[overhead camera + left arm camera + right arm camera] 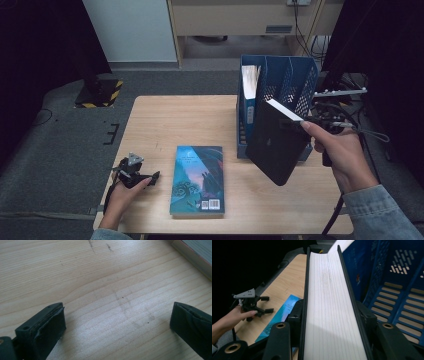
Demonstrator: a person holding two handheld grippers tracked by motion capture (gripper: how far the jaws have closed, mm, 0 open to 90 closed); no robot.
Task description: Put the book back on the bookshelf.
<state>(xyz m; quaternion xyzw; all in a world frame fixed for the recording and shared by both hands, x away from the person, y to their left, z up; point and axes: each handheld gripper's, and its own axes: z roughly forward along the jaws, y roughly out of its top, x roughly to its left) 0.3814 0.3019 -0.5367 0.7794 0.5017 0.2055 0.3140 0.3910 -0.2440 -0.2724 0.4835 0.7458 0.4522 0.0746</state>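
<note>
Black-covered book (274, 145) with a thick block of white pages is up in the air, tilted, clamped by the right gripper (306, 121) across its page edge; in the right gripper view the jaws squeeze both covers of the book (332, 315) tight. It hangs right in front of the blue file rack (300, 80), overlapping the rack's front edge in the high view, so pretty snug there. The rack's left slot already has a book (248, 90) standing in it, the other slots look free. Left gripper (145, 177) rests near the table's (165, 120) left front corner, jaws spread wide over bare wood, holding nothing. A blue paperback (196, 180) lies flat just beside it, with lots of open tabletop behind.
</note>
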